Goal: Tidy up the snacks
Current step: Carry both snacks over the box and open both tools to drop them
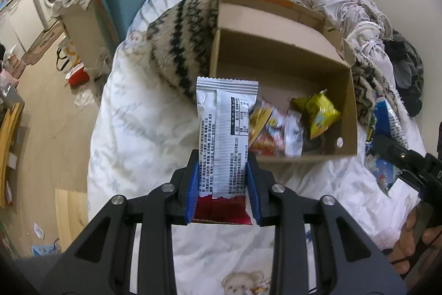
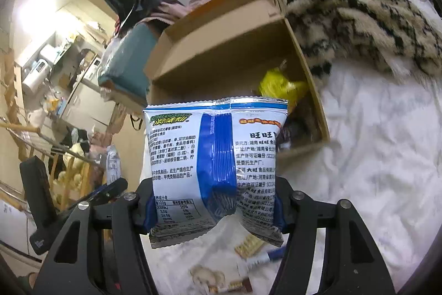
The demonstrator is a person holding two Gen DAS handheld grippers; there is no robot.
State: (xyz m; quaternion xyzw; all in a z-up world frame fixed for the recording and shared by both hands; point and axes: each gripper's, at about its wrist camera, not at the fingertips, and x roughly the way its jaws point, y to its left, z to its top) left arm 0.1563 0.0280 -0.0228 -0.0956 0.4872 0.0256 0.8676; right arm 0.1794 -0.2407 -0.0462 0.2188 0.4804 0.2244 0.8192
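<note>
Both grippers were carrying snacks above the bed, the left gripper [image 1: 222, 179] pinching a bar [image 1: 225, 140], the right gripper [image 2: 214, 208] a bag [image 2: 215, 156], next needing release over the box [image 1: 279, 51].

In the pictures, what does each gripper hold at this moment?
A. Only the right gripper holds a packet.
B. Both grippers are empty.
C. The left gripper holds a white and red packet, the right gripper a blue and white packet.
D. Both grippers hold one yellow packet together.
C: the left gripper clamps a white and red packet, and the right gripper clamps a blue and white packet; the yellow packet lies in the cardboard box.
</note>
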